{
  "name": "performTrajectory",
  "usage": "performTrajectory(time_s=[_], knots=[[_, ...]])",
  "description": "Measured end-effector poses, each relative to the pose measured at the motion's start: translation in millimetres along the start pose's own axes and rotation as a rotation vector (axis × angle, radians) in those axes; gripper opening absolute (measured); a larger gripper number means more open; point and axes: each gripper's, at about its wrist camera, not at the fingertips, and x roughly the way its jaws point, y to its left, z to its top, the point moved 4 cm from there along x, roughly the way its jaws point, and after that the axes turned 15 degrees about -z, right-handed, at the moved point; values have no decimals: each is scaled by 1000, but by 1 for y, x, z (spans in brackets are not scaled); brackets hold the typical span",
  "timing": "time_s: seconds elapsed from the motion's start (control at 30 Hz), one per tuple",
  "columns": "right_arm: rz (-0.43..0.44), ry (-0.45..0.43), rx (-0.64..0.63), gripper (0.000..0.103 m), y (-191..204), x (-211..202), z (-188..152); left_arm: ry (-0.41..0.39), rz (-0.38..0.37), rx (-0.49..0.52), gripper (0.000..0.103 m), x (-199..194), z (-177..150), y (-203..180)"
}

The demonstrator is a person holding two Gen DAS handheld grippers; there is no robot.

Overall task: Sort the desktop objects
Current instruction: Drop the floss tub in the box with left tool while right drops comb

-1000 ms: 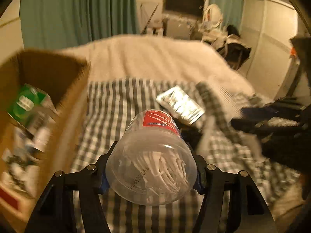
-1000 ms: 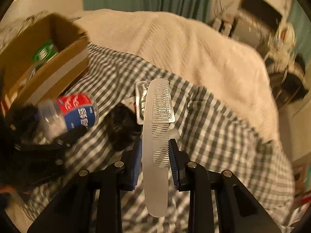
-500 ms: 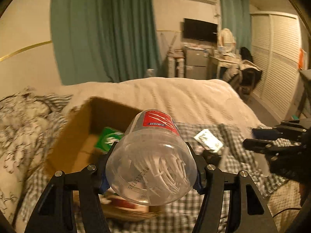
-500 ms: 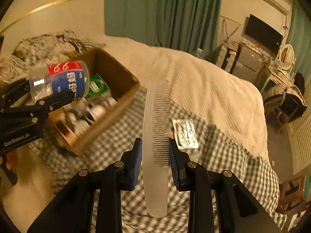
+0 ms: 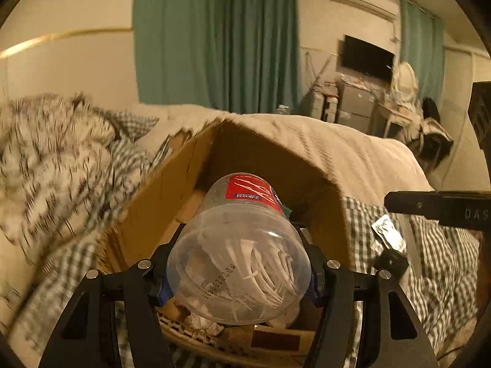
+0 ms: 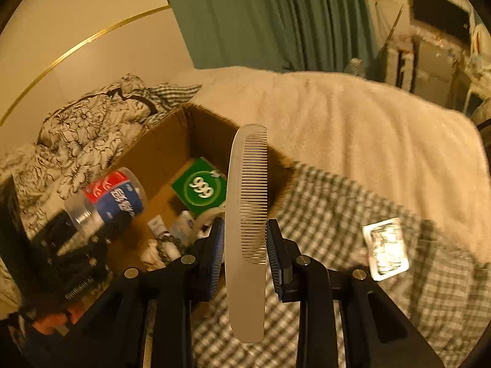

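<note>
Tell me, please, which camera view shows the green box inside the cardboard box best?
The right wrist view: the green box lies flat in the cardboard box, its white print plain. In the left wrist view the clear jar hides nearly all of it; only a green sliver may show.

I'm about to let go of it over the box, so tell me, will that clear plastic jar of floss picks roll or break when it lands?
The clear plastic jar with the red label is round-sided and held lying over, so it would probably roll. It looks light: only thin white picks inside. Plastic, so unlikely to crack landing in the brown cardboard box.
</note>
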Motion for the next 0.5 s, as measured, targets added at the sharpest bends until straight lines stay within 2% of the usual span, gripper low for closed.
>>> performTrajectory(time_s=[0.03,0.07,0.13,0.2,0.23,0.27,0.3,0.37,0.5], knots=[[3,1,-20,27,9,9,2,-5,8,-18,65,6,-6,5],[6,-2,-28,27,14,14,3,-24,45,4,65,7,-9,4],[24,-1,-43,27,30,27,8,-40,68,68,68,10,-8,-1],[29,-10,-45,29,40,37,14,-35,80,84,84,13,-7,-5],[25,-13,-38,44,46,43,19,-44,82,80,94,13,-5,-7],[23,-15,-28,65,48,47,23,-64,72,81,102,10,-5,-9],[20,-23,-15,68,49,48,25,-80,64,87,103,8,-4,-12],[10,-37,3,68,47,45,28,-102,64,101,103,4,-3,-17],[-39,-54,-8,68,28,23,24,-99,46,146,103,-3,-2,-34]])
